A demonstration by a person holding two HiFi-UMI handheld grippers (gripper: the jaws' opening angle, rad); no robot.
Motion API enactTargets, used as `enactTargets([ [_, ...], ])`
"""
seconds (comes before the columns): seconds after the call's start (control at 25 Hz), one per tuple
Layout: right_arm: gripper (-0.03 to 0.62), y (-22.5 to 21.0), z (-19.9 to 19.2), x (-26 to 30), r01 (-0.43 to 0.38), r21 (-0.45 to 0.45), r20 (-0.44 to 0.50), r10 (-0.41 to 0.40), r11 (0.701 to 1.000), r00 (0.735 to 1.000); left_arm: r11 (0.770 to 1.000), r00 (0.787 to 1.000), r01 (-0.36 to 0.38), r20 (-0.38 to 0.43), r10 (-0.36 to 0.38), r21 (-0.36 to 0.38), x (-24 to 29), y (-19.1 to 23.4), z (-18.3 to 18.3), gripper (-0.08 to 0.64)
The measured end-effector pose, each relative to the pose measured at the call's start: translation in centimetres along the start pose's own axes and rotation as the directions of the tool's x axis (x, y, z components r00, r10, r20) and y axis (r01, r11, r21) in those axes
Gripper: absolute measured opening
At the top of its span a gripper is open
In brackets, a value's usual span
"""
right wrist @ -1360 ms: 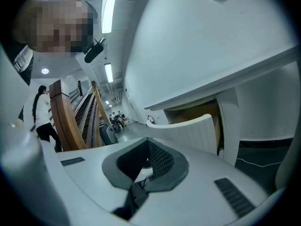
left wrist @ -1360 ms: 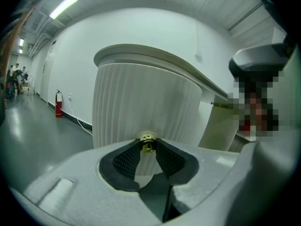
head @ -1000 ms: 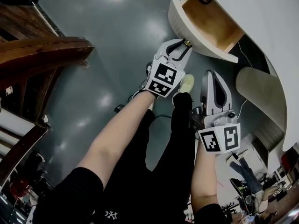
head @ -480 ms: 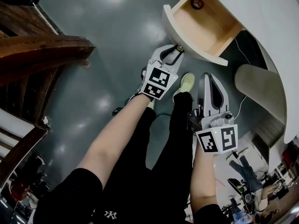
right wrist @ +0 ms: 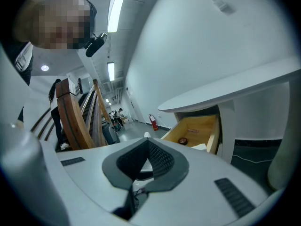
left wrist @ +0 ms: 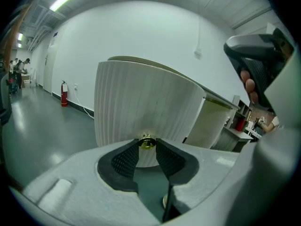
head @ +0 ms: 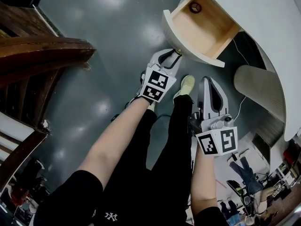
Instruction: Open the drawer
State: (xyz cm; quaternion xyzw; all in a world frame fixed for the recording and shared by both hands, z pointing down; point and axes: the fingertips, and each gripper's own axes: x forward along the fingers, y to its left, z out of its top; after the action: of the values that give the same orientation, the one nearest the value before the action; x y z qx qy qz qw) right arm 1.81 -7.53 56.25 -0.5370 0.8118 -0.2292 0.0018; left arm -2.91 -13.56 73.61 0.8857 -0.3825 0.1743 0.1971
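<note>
Grey glossy floor [head: 117,27], white curved table [head: 263,13]. Drawer [head: 168,26] is pulled well out of the table, with a small round item [head: 195,6] inside at the back. My left gripper [head: 177,53] fingers clamp the brass knob [left wrist: 147,143] on the drawer front. Right gripper [head: 209,80] hangs near my leg, fingers closed, empty.

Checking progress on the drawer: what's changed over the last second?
The left gripper, clamped on the brass knob, has pulled the drawer farther out, showing more wooden interior. Its grip is unchanged; the right gripper stays shut and empty.
</note>
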Motion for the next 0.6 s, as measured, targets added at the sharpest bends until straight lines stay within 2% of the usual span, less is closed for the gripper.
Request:
enactTargets([
  [0.28,0.015,0.4,1.5,-0.2,0.008,-0.007,-0.005,-0.008,1.0,1.0,1.0,1.0,0.007,-0.028,-0.007,-0.023,-2.2,-0.8,1.2,0.109],
  [0.6,0.014,1.5,5.5,-0.9,0.006,-0.031,-0.015,-0.006,1.0,1.0,1.0,1.0,0.026,-0.013,-0.026,-0.009,-6.9,-3.1,7.9,0.072],
])
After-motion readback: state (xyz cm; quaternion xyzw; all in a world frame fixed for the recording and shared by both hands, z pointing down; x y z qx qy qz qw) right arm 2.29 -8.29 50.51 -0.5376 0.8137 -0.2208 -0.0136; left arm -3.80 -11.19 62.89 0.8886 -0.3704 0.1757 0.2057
